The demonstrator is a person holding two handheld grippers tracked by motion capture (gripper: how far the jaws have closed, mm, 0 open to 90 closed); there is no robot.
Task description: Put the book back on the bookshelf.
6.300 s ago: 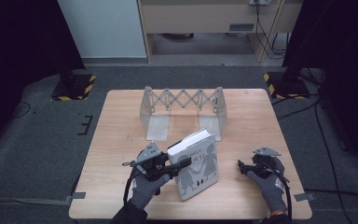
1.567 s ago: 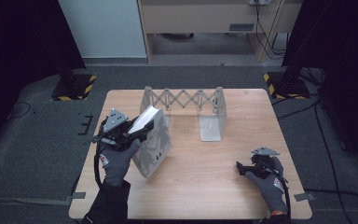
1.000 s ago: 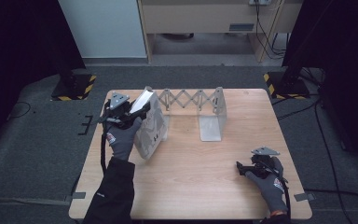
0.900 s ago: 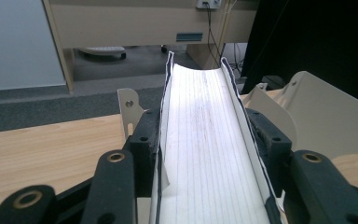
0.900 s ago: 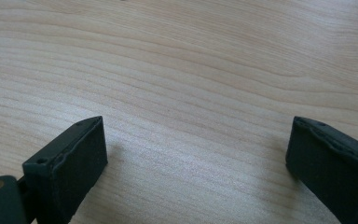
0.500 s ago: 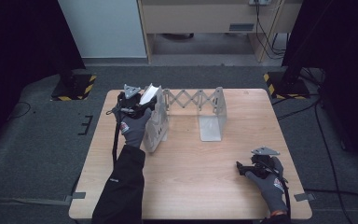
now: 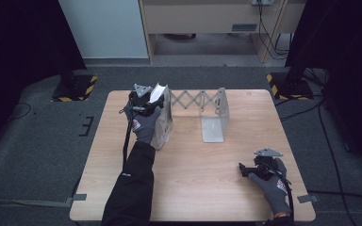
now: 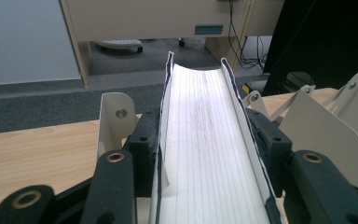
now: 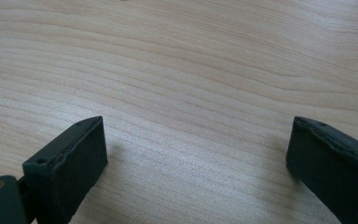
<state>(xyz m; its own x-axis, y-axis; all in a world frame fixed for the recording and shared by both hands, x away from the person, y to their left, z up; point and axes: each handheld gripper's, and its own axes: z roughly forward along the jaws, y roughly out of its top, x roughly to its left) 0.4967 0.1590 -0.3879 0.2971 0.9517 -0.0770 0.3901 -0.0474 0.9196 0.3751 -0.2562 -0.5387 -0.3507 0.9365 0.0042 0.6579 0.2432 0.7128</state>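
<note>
Clamped jaws first: in the left gripper view we see our two black jaws pressed against either cover of the book (image 8: 205, 140), its pale page edges running straight up the middle of the frame between them, so the left gripper (image 8: 205, 154) is grasping the book firmly. From the high view we find that same left gripper (image 7: 143, 101) in the upper left part of the frame, near the far left corner of the wooden table (image 7: 193, 188), with our gloved left hand (image 7: 146, 125) behind it and the dark sleeve (image 7: 132, 183) stretching down to the bottom edge. We hold the book (image 7: 162, 117) upright there, its lower edge down at the tabletop, right at the left end of the expanding metal book rack (image 7: 202, 106); whether it is touching the rack's end plate we cannot tell. In the left gripper view the rack's cream end plate (image 8: 114, 121) peeks up just left of the book, and another rounded plate (image 8: 335, 135) stands to the right of it. Over at the lower right of the high view, our right gripper (image 7: 252, 168) lies on the table with the right hand (image 7: 271, 181) on it, well apart from the book and the rack. In the right gripper view its jaws stand wide apart, one at lower left, one at lower right, with bare wood grain (image 9: 191, 93) between them and nothing gripped.
</note>
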